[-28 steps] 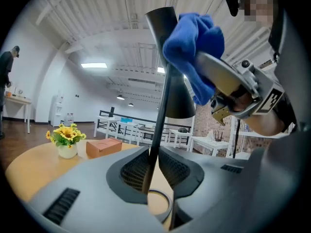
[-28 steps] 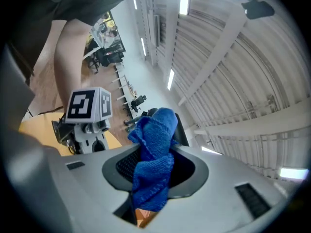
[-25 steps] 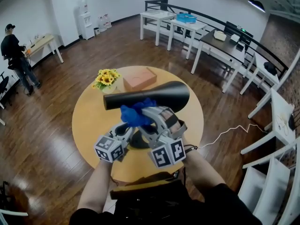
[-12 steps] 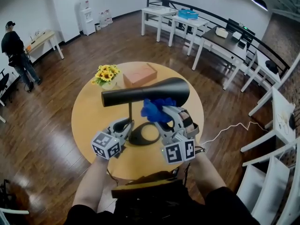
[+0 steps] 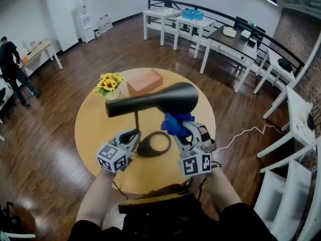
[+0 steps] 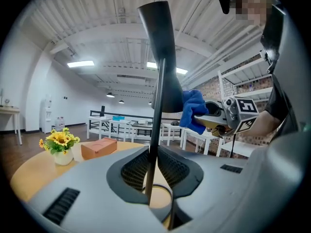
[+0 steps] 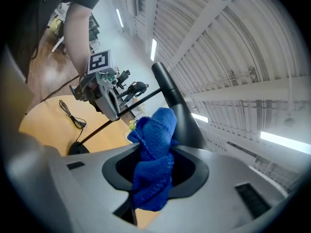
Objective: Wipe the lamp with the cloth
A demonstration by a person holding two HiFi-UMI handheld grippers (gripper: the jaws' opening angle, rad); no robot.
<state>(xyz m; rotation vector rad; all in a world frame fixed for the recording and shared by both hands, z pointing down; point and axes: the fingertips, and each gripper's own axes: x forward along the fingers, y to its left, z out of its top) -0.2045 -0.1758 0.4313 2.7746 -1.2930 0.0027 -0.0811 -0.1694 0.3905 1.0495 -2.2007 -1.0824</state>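
A black lamp stands on the round wooden table (image 5: 93, 129): a horn-shaped shade (image 5: 155, 100), a thin stem (image 5: 136, 126) and a ring base (image 5: 155, 144). My left gripper (image 5: 132, 136) is shut on the stem (image 6: 155, 149), low down, pointing level. My right gripper (image 5: 184, 132) is shut on a bunched blue cloth (image 5: 175, 124), which sits against the underside of the shade's wide end. In the right gripper view the cloth (image 7: 154, 164) fills the jaws, with the shade (image 7: 179, 111) right behind it. The left gripper view shows the cloth (image 6: 192, 108) beside the shade (image 6: 163, 62).
A vase of sunflowers (image 5: 108, 83) and a terracotta box (image 5: 144, 81) stand on the table's far side. A thin black cable (image 7: 70, 113) lies on the table top. White tables (image 5: 170, 19) line the back, white furniture (image 5: 293, 185) the right, and a white cable (image 5: 246, 133) crosses the floor.
My right gripper has carried the cloth rightward and a little down, from under the shade's middle to under its wide end. The left gripper has stayed on the stem.
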